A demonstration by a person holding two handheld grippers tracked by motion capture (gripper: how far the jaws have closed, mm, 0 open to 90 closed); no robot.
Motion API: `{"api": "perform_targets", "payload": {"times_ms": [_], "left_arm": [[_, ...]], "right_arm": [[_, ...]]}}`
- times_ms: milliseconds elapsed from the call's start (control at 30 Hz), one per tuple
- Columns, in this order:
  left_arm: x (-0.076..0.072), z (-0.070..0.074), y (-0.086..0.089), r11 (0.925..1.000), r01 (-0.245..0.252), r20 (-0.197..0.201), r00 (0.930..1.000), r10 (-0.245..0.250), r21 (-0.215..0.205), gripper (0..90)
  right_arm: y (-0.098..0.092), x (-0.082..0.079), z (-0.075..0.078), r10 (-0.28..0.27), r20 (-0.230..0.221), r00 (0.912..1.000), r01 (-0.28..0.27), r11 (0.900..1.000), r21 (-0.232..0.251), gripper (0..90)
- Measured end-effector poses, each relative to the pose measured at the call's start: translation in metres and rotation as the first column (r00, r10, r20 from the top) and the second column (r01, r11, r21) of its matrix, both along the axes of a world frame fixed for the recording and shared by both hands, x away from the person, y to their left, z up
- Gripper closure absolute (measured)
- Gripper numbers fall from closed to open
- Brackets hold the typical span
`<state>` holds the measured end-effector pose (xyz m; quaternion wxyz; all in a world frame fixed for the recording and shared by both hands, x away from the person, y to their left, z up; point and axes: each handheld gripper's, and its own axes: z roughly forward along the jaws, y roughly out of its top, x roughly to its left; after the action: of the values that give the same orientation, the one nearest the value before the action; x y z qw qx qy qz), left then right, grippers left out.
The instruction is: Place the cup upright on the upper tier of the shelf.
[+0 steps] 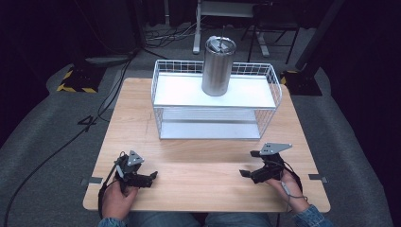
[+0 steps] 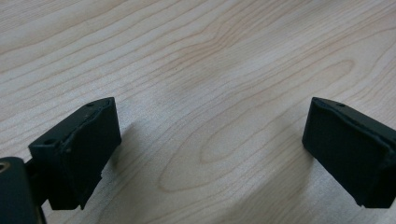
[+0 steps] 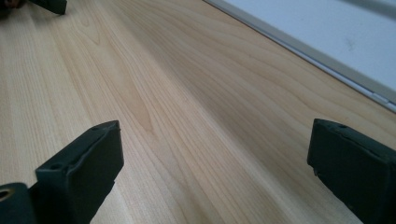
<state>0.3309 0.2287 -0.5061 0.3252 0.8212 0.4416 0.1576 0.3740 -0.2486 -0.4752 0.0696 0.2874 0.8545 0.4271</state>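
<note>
A steel tumbler (image 1: 218,66) with a lid stands upright on the top shelf of a white wire rack (image 1: 215,100) at the back of the wooden table (image 1: 198,175). My left gripper (image 1: 152,178) rests low near the table's front left, held by a hand, open with nothing between its jaws (image 2: 210,149). My right gripper (image 1: 249,163) sits at the front right, also open and empty (image 3: 215,172). Both are well in front of the rack.
The rack's lower shelf (image 1: 210,128) is bare; its white base edge (image 3: 327,51) shows in the right gripper view. Beyond the table lie cables (image 1: 113,90), stand bases and a grey floor. The left gripper's jaw tip (image 3: 49,5) shows in the right gripper view's top left corner.
</note>
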Motion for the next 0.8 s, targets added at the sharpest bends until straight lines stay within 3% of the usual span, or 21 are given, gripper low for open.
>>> {"api": "perform_targets", "payload": {"times_ms": [300,800], "left_arm": [[0.0,0.0,0.0,1.0,0.0,0.0,1.0,0.0,0.0,4.8],[0.0,0.0,0.0,1.0,-0.001,0.0,1.0,0.001,0.001,4.8]], "right_arm": [[0.002,-0.001,-0.018,-0.008,-0.029,0.9996,0.008,1.0,-0.012,3.7],[0.006,-0.002,-0.028,-0.006,0.004,1.0,0.006,0.996,-0.085,3.7]]}}
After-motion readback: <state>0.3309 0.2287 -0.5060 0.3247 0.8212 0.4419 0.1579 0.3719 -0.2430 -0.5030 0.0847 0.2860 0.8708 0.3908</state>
